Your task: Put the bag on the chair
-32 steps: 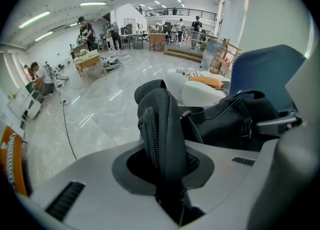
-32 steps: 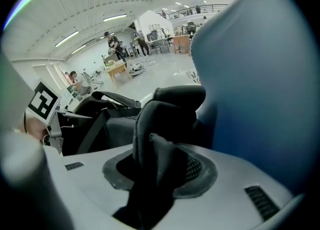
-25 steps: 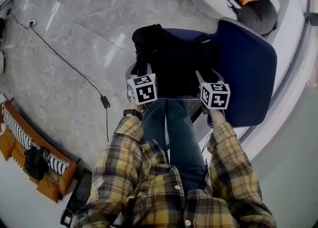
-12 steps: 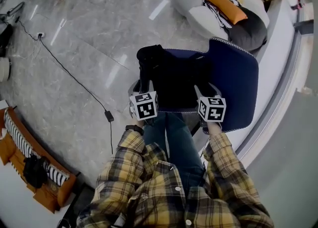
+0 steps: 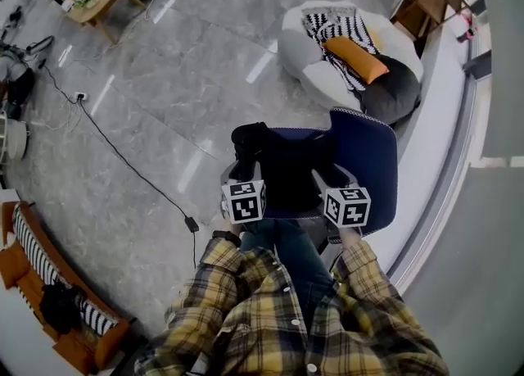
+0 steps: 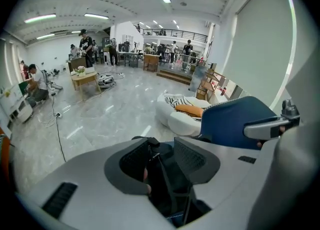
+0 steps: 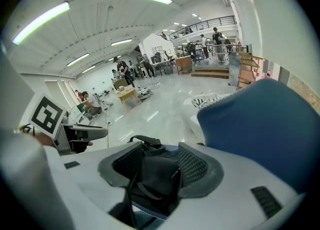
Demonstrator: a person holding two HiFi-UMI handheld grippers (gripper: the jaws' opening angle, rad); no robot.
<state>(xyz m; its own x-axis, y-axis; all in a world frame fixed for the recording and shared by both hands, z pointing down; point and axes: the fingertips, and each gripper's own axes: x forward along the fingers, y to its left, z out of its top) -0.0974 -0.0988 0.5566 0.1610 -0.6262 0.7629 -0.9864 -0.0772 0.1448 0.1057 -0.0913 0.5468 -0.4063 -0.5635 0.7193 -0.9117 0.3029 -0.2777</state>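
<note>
Black bag (image 5: 282,174) rests on blue chair (image 5: 368,161).

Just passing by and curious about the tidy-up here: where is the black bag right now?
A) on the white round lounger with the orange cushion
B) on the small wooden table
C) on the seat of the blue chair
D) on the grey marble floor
C: in the head view the black bag lies on the seat of the blue chair, in front of its backrest.
</note>
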